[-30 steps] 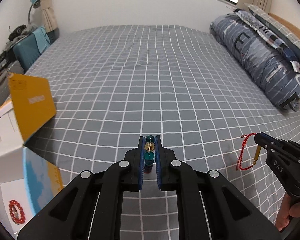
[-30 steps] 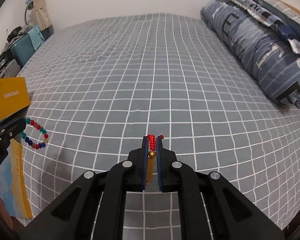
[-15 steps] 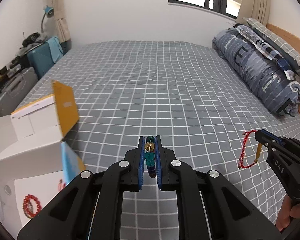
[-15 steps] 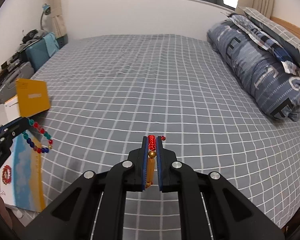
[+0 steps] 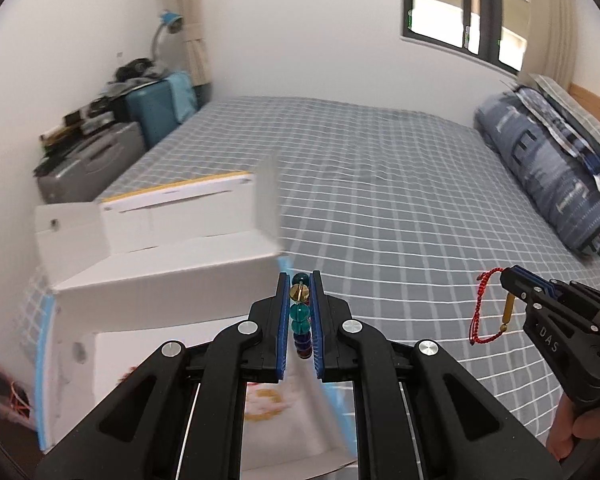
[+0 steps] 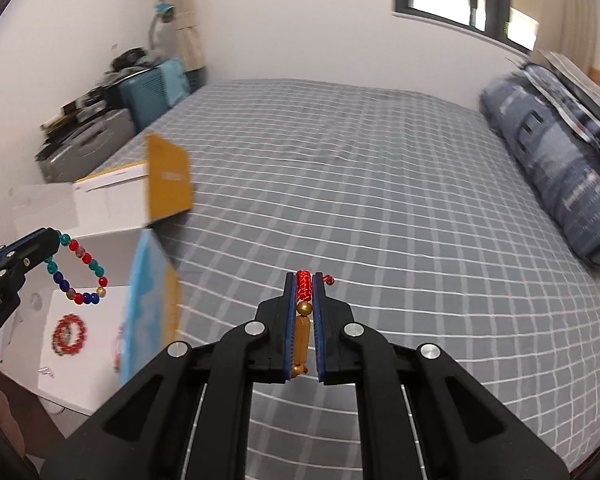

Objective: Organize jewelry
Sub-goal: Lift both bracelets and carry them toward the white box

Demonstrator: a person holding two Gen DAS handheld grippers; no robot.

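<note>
My left gripper is shut on a multicoloured bead bracelet; the bracelet hangs as a loop from the left gripper in the right wrist view, above the open white box. My right gripper is shut on a red cord bracelet with a gold tube. That cord bracelet dangles from the right gripper over the checked bed. A red bead bracelet lies inside the box.
The open box with white flaps and a yellow flap sits at the bed's left edge. A folded blue quilt lies on the right. Suitcases stand against the wall. A hand grips the right tool.
Both grippers have risen and swung left towards the box, each still holding its bracelet. The box now fills the lower left of the left wrist view.
</note>
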